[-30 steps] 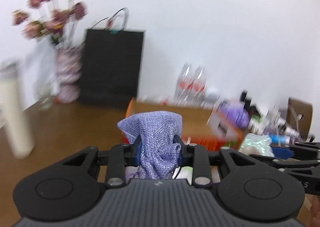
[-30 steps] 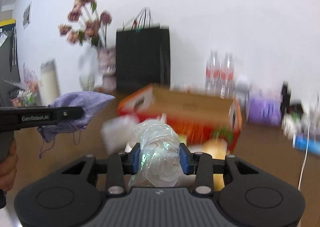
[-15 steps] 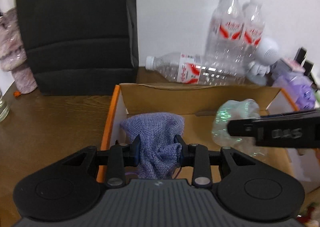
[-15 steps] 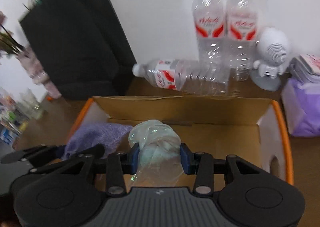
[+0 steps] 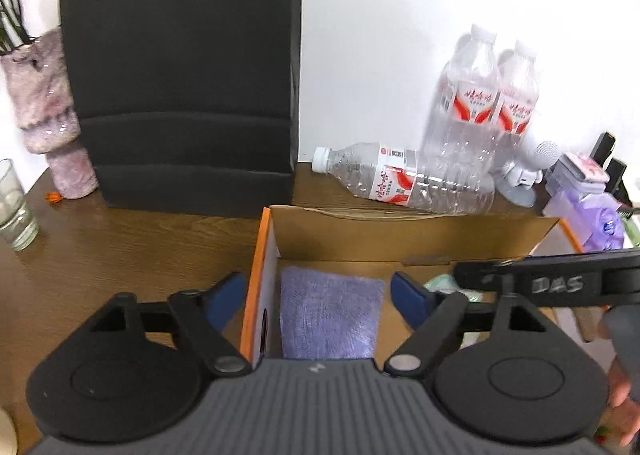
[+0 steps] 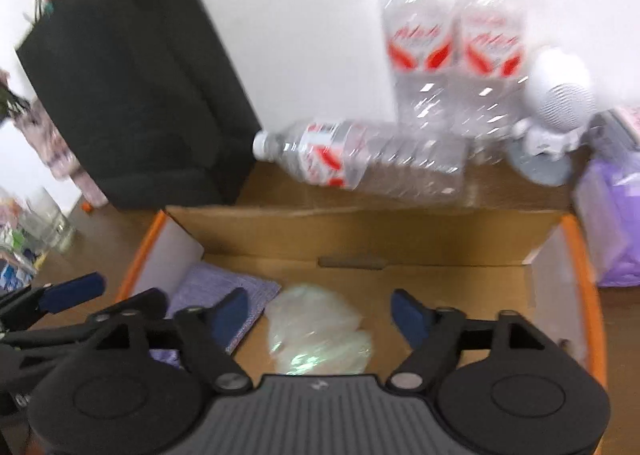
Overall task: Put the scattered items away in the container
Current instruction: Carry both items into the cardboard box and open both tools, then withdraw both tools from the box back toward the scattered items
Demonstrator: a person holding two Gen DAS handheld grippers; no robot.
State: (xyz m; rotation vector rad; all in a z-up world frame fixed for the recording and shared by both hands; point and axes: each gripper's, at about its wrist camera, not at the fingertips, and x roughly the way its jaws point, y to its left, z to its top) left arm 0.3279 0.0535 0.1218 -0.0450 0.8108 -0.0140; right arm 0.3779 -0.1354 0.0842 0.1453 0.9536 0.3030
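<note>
While both of my claws hang over the cardboard box (image 5: 416, 239), their jaws are spreading apart and pinch nothing. My left claw (image 5: 318, 297) stands wide, one blue pad outside the box's orange left wall and the other inside it; the purple cloth pouch (image 5: 330, 319) lies flat on the box floor between and below them, touched by neither. My right claw (image 6: 319, 313) is likewise spread, and the crumpled clear plastic bag (image 6: 318, 335) rests on the box floor beneath the gap, free of both pads. In the right wrist view the pouch lies at the near left corner of the box, just left of the bag, the two close together. Beyond the far wall of the box a water bottle (image 5: 404, 183) lies on its side on the brown table (image 5: 120, 251), with two upright bottles (image 5: 484, 103) behind it against the white wall. To the far left stands a black paper bag (image 5: 184, 71), with a pink vase (image 5: 52, 111) and a drinking glass (image 5: 14, 207) left of it. At the far right sit a small white speaker (image 6: 556, 115) and a purple packet (image 6: 612, 223).
</note>
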